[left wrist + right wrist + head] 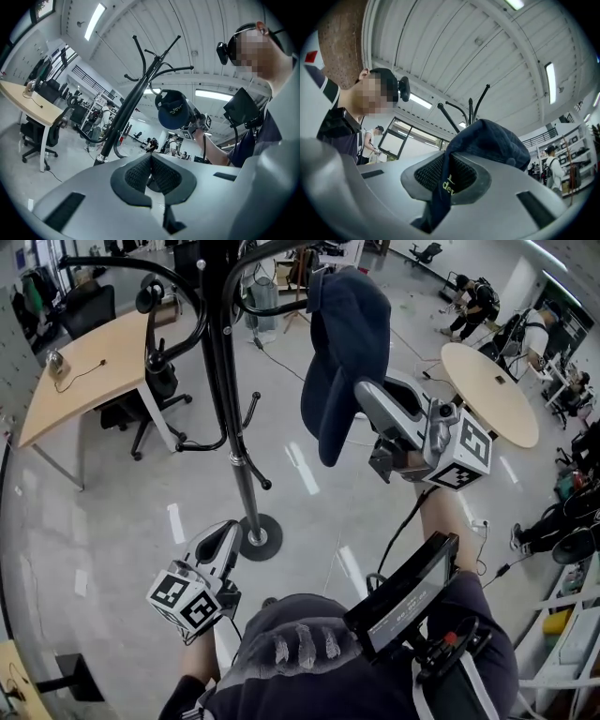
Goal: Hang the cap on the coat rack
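**A:** Where is the cap, and what grips it?

**B:** The dark blue cap point(347, 343) is in the air, right of the black coat rack's point(225, 362) pole and up near its curved arms. The right gripper point(367, 401) has its jaws clamped on a fold at the cap's edge, which carries yellow stitched letters. In the right gripper view that fold runs down between the ribbed pads. The crown bulges above and to the right of the jaws, and the rack's hook tips show just beyond it.

**A:** And the other hand?

**B:** The left gripper point(225, 535) is low and near the person, close to the rack's round base. Its jaws are together with nothing between them.

**A:** How should the hanging go?

**B:** My judgement: carry the cap over a free hook tip so that its open underside faces the tip. Then lower it until the hook takes the weight. The grip is only on the rim, so the crown may swing; a slow approach would suit. The jaws should part only once the cap rests on the hook.
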Demonstrator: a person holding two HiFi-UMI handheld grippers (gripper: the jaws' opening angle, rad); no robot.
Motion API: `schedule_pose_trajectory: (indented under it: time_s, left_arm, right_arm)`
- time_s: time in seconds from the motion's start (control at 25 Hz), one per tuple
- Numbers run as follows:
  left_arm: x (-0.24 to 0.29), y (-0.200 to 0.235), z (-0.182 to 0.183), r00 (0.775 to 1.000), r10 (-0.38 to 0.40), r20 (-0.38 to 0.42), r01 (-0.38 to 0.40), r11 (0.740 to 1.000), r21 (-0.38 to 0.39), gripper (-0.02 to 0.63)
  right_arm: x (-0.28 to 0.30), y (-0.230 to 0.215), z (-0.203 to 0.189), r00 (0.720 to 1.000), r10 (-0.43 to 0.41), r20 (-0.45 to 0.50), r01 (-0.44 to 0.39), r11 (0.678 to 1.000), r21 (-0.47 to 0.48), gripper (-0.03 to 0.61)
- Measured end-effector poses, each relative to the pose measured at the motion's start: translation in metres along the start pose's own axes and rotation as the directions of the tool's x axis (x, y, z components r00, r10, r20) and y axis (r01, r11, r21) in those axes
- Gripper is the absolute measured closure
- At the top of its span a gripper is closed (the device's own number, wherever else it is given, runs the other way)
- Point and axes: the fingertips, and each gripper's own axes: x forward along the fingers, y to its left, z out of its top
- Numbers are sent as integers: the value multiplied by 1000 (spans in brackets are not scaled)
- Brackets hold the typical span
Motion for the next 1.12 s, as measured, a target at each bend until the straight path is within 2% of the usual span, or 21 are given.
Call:
schedule_pose_trajectory:
  time_s: [0.24,0.44,1.12]
  left_arm:
    - [5,-5,-1,1000,-1,0,1,1000,-4,606]
    - [1,-4,-8,1000,6,4,-6,1000,-11,606]
    - [1,1,-11,1000,26,-17,-26,1000,-8,606]
  right_arm:
    - [-1,5,-22,996,69,-49,-65,995,82,546]
    - [-3,8,-35,995,76,-70,-68,992,107,546]
    - [0,6,-59,994,94,-53,-83,980,182,546]
